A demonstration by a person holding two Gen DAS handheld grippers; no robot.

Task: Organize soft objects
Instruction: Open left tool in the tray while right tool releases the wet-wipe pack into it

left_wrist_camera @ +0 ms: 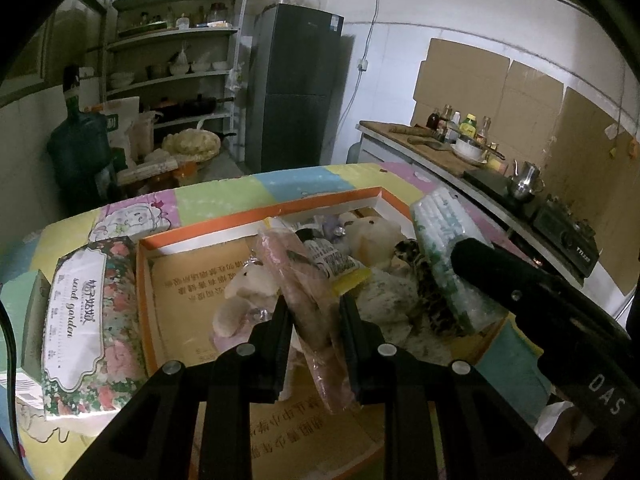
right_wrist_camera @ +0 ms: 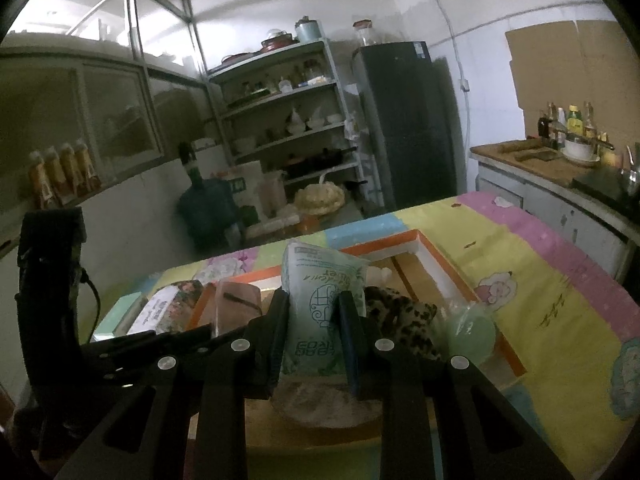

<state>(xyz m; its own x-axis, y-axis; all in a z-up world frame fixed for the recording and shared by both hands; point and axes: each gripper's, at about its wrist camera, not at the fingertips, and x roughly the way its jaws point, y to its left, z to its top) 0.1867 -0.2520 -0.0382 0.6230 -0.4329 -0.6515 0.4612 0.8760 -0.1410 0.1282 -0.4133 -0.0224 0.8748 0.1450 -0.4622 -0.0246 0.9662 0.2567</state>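
Observation:
An orange-rimmed cardboard box (left_wrist_camera: 264, 216) stands on the patchwork table and holds soft things: a cream plush toy (left_wrist_camera: 248, 284), another plush (left_wrist_camera: 376, 236), a leopard-print cloth (left_wrist_camera: 424, 280). My left gripper (left_wrist_camera: 314, 320) is shut on a pink wrapped pack (left_wrist_camera: 304, 288) over the box. My right gripper (right_wrist_camera: 314, 316) is shut on a green tissue pack (right_wrist_camera: 320, 288) over the box (right_wrist_camera: 456, 272); the pack also shows in the left wrist view (left_wrist_camera: 448, 248). The leopard cloth (right_wrist_camera: 404, 320) lies just right of it.
A floral tissue pack (left_wrist_camera: 84, 320) lies left of the box on the table (left_wrist_camera: 280, 184). A green round object (right_wrist_camera: 472, 332) sits in the box's right side. Beyond are a shelf rack (left_wrist_camera: 176, 60), a fridge (left_wrist_camera: 296, 84), a water jug (left_wrist_camera: 80, 148) and a counter (left_wrist_camera: 440, 152).

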